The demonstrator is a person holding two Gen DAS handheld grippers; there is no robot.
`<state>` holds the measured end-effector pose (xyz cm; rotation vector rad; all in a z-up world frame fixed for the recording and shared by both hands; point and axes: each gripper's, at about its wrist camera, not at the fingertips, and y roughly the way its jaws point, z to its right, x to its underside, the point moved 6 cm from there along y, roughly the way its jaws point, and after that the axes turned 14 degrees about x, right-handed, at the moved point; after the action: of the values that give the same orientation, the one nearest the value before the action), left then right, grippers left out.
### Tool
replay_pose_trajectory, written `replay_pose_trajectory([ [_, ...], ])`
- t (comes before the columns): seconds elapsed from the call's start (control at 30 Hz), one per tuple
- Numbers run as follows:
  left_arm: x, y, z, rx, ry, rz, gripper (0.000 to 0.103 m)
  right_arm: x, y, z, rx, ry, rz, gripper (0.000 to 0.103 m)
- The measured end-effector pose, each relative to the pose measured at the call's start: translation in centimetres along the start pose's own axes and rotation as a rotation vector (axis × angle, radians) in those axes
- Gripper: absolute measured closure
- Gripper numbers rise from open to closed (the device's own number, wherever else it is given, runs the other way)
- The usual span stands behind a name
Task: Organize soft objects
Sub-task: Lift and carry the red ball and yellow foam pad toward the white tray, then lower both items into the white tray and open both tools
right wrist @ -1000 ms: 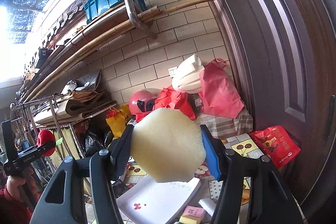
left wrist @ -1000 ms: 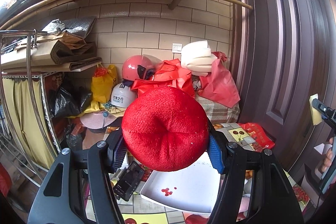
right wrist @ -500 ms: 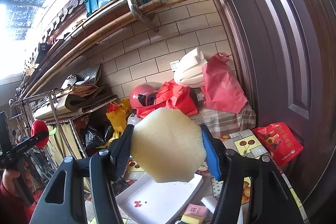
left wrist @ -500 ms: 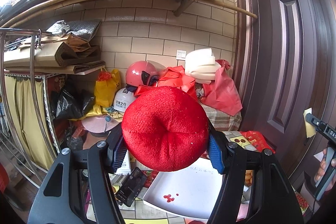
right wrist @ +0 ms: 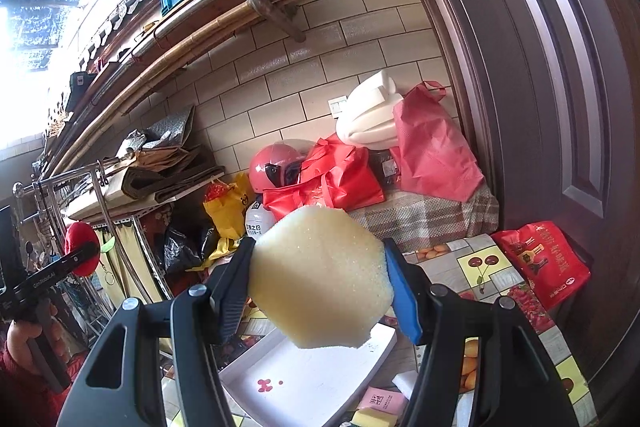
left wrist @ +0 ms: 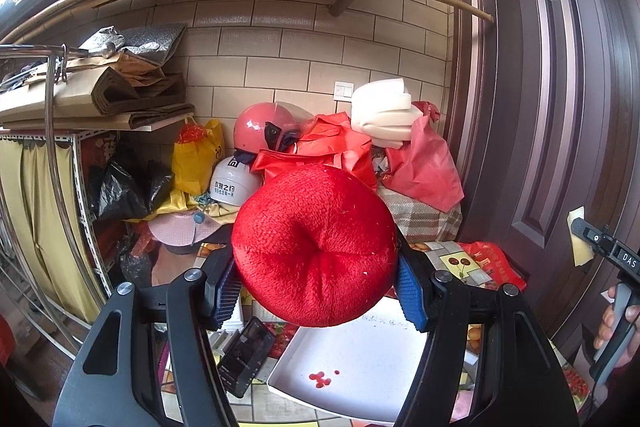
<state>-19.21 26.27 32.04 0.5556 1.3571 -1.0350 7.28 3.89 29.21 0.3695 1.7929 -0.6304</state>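
Observation:
My left gripper (left wrist: 316,285) is shut on a round red plush cushion (left wrist: 314,245) and holds it up in the air above a white tray (left wrist: 360,359). My right gripper (right wrist: 320,293) is shut on a pale yellow sponge (right wrist: 320,273), also held high over the white tray (right wrist: 316,379). The left gripper with the red cushion (right wrist: 82,249) shows far left in the right wrist view. The right gripper's sponge (left wrist: 578,235) shows at the right edge of the left wrist view.
A black phone (left wrist: 246,355) lies left of the tray on a fruit-patterned table (right wrist: 480,267). Small pink and yellow sponges (right wrist: 378,405) lie in front of the tray. Helmets and red bags (left wrist: 328,147) pile at the brick wall. A dark door (left wrist: 560,107) stands right, a metal rack (left wrist: 52,147) left.
Both grippers have risen and tilted a little, so the tray and table sit lower in view. Each still holds its object.

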Motion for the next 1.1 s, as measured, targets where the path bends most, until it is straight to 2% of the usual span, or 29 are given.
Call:
replay_pose_trajectory([
  [0.17,1.0,3.4,0.0,0.039,-0.021,-0.046,0.038,1.1,2.5,-0.8,-0.014,-0.005,-0.052,0.04],
  [0.3,3.6,9.1,0.0,0.058,-0.034,-0.144,0.038,3.0,6.0,-1.5,-0.018,-0.001,-0.135,0.04],
  [0.37,6.0,12.9,-0.2,0.053,-0.048,-0.227,0.038,4.4,8.0,-1.8,-0.01,-0.005,-0.175,0.04],
  [0.5,13.0,19.1,0.8,0.076,-0.085,-0.395,0.038,7.8,12.3,-2.3,0.0,0.003,-0.282,0.04],
  [0.67,20.7,23.1,1.4,0.083,-0.122,-0.546,0.038,12.9,17.0,-2.4,0.055,-0.035,-0.422,0.04],
  [0.77,23.5,24.4,0.4,0.061,-0.135,-0.608,0.038,15.9,19.1,-2.4,0.071,-0.053,-0.5,0.04],
  [0.9,25.1,25.3,-1.1,0.018,-0.141,-0.647,0.037,18.5,21.2,-2.9,0.085,-0.066,-0.565,0.039],
  [0.93,25.3,25.5,-1.4,0.011,-0.148,-0.653,0.036,19.0,21.7,-3.0,0.093,-0.072,-0.576,0.037],
  [0.97,25.5,25.6,-1.6,0.008,-0.151,-0.659,0.034,19.3,21.9,-3.0,0.099,-0.071,-0.581,0.032],
  [1.0,25.7,25.5,-1.8,0.003,-0.146,-0.66,0.034,19.6,22.2,-2.9,0.103,-0.064,-0.583,0.025],
  [1.03,25.8,25.6,-1.9,-0.014,-0.132,-0.659,0.031,19.7,22.4,-2.9,0.106,-0.056,-0.585,0.013],
  [1.1,25.9,25.6,-2.1,-0.052,-0.109,-0.657,0.016,19.8,22.5,-2.7,0.113,-0.045,-0.584,0.0],
])
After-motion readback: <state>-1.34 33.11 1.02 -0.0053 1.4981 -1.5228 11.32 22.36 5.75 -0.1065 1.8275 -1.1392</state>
